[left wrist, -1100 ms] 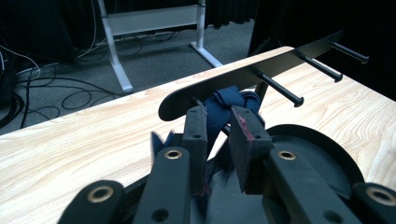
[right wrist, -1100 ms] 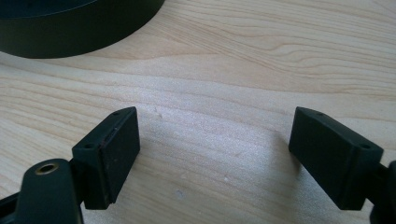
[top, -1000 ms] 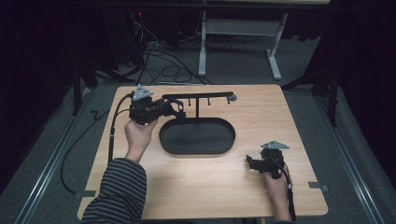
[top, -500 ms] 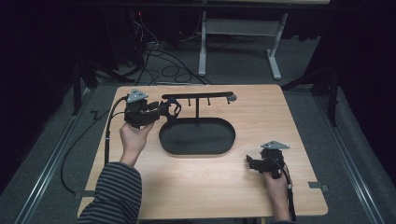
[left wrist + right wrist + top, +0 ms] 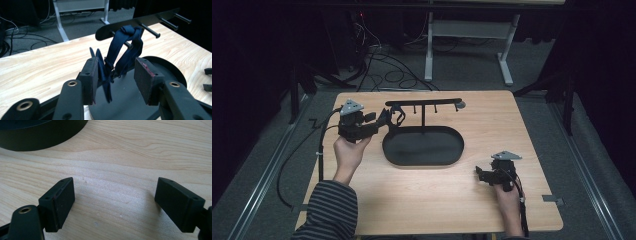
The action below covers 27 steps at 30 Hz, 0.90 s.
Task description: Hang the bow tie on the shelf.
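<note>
- Reviewing from the left: the left tongs (image 5: pixel 382 120) sit at the far-left of the worktop (image 5: pixel 437 200), level with the left end of the black hanging rack (image 5: pixel 424 103). Their jaws have just been opening and now stand apart.
- In the left gripper view the dark blue strap (image 5: pixel 123 50) lies between the two pads (image 5: pixel 91 75); its loose tail rests near the left pad, and neither pad presses on it.
- Compared with a second ago, the left hand (image 5: pixel 348 152) has shifted slightly leftward, away from the rack.
- Judgement: the strap appears released onto its peg, so the hanging step looks complete and withdrawal is the likely next move.
- Strap condition: looped and knotted over the leftmost peg, hanging limp over the left rim of the oval black tray (image 5: pixel 422 146). Fabric is narrow, folded, soft.
- Right tongs (image 5: pixel 479 174) rest near the right near corner, jaws wide apart over bare wood, holding nothing.
</note>
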Motion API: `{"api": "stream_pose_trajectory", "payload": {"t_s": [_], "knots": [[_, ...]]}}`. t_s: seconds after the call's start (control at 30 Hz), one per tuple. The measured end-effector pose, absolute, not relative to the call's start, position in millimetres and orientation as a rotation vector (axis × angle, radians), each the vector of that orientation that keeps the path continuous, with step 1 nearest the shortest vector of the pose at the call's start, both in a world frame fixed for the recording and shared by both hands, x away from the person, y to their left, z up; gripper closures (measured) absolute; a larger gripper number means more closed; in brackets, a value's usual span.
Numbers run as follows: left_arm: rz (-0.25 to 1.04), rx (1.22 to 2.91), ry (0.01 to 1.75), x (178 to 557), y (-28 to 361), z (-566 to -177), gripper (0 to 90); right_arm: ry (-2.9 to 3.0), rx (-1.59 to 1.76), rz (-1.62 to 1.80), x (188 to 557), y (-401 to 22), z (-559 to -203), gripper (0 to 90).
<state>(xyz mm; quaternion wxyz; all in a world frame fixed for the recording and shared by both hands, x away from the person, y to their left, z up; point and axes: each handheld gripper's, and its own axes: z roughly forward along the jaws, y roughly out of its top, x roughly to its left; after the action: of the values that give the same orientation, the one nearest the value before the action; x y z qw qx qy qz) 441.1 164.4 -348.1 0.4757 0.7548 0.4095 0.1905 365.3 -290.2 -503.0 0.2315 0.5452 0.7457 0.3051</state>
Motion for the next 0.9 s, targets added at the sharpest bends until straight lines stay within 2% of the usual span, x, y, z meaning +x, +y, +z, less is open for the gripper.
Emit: {"api": "stream_pose_trajectory", "payload": {"t_s": [0.9], "knots": [[0.395,1.819,1.026,419.5,188.4,-361.1,48.8,2.05,1.498,0.839,365.3,-290.1,-503.0,17.5]]}}
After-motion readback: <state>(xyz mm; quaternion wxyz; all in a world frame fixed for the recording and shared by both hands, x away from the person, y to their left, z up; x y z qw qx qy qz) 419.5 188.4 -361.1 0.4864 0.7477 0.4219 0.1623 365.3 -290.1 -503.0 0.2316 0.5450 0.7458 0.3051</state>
